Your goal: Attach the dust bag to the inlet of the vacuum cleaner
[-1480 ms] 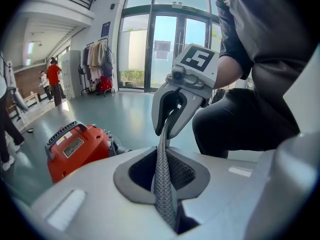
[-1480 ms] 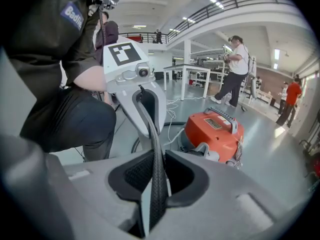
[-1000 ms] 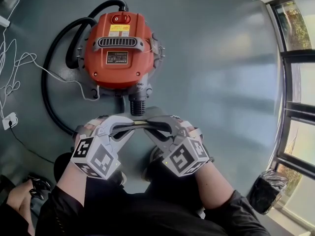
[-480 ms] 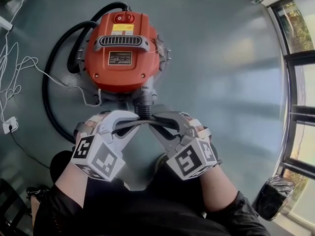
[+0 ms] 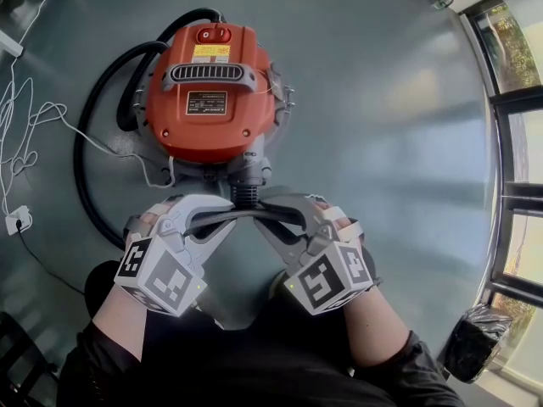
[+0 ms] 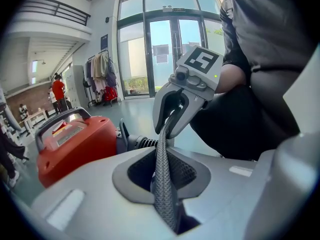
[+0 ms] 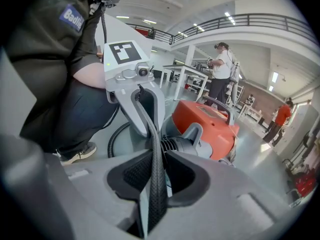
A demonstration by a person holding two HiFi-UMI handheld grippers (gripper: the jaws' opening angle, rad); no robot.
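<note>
On the grey floor (image 5: 382,125), well clear of its glazed right-hand edge, stands the red vacuum cleaner (image 5: 210,100), with a black hose (image 5: 81,168) looping round its left side. Just on the near side of it, the left tool (image 5: 219,217) and right tool (image 5: 273,217) point toward each other, tips close. Each pinches one end of the dust bag (image 5: 246,214), whose dark mesh edge runs taut between them. Both sets of jaws have just been easing apart, yet the fabric sits gripped between the pads. That stretched edge lies right at the vacuum's ribbed black inlet (image 5: 244,193); whether it touches I cannot tell.
</note>
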